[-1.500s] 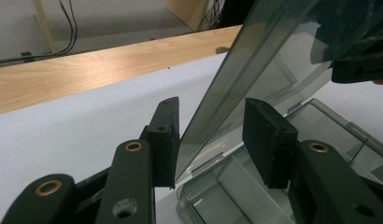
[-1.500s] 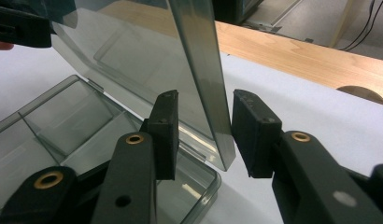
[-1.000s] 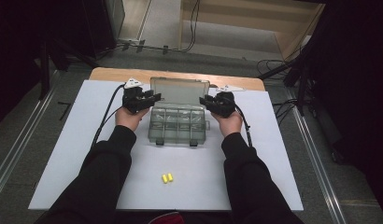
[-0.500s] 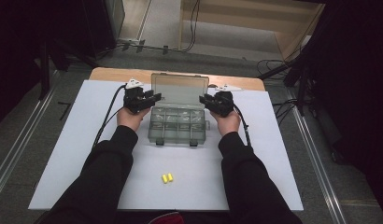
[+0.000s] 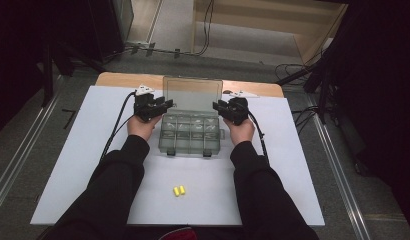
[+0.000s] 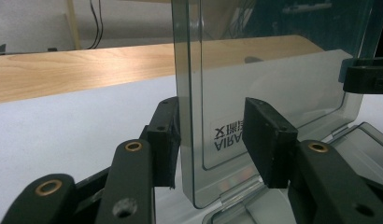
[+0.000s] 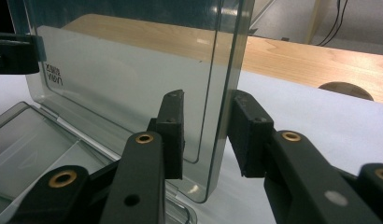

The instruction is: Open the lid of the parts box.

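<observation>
The clear, smoke-tinted plastic organizer box (image 5: 190, 132) is standing open, lid (image 6: 255, 93) upright; left gripper (image 6: 210, 140) and right gripper (image 7: 206, 135) are straddling its edges, jaws gapped, not pinching

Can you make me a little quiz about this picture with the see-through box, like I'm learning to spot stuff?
1. True or false: the lid of the clear box stands open and upright.
2. What colour are the two small pieces that lie on the white sheet in front of the box? A red, B yellow, C blue.
3. What stands between the jaws of the left tongs?

Key
1. True.
2. B.
3. A side edge of the lid. The pad on the inner side of the lid stands clear of it.
</observation>
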Demonstrator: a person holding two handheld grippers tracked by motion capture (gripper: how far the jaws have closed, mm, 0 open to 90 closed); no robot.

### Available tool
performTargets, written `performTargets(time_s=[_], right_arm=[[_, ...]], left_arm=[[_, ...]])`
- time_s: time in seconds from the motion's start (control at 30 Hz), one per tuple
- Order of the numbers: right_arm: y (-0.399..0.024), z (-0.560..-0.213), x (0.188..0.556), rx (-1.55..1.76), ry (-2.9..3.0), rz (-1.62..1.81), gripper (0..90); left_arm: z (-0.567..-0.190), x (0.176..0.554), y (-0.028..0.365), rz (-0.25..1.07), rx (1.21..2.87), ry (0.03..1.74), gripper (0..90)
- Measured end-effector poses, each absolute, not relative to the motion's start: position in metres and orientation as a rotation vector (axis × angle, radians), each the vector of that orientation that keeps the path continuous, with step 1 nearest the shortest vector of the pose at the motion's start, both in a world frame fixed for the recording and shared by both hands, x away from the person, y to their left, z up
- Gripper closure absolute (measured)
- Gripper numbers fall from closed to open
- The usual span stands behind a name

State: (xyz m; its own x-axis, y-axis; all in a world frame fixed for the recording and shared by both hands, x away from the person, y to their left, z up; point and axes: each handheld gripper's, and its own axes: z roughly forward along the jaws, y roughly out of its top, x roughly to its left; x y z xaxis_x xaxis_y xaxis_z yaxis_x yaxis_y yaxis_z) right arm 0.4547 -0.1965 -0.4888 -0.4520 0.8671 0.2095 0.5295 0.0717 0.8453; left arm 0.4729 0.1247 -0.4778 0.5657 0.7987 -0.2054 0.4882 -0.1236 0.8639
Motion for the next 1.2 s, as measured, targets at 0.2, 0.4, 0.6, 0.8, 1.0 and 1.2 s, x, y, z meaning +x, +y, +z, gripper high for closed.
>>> performTargets(time_s=[0.2,0.4,0.6,0.8,1.0,1.2], right_arm=[[-0.194,-0.492,0.456,1.406,1.984,1.34,61.5],[-0.191,-0.495,0.457,1.41,1.972,1.334,57.5],[-0.189,-0.497,0.457,1.416,1.962,1.323,55.2],[-0.186,-0.5,0.458,1.421,1.972,1.306,51.6],[-0.185,-0.504,0.459,1.46,1.971,1.311,49.8],[-0.182,-0.506,0.459,1.445,1.98,1.276,45.0]], left_arm=[[-0.481,0.474,0.123,0.396,1.77,1.074,56.8],[-0.484,0.475,0.121,0.41,1.767,1.073,55.3],[-0.487,0.476,0.119,0.41,1.761,1.077,53.0],[-0.491,0.477,0.118,0.404,1.769,1.084,49.0],[-0.495,0.478,0.116,0.399,1.779,1.087,45.4],[-0.499,0.478,0.115,0.382,1.784,1.098,41.3]])
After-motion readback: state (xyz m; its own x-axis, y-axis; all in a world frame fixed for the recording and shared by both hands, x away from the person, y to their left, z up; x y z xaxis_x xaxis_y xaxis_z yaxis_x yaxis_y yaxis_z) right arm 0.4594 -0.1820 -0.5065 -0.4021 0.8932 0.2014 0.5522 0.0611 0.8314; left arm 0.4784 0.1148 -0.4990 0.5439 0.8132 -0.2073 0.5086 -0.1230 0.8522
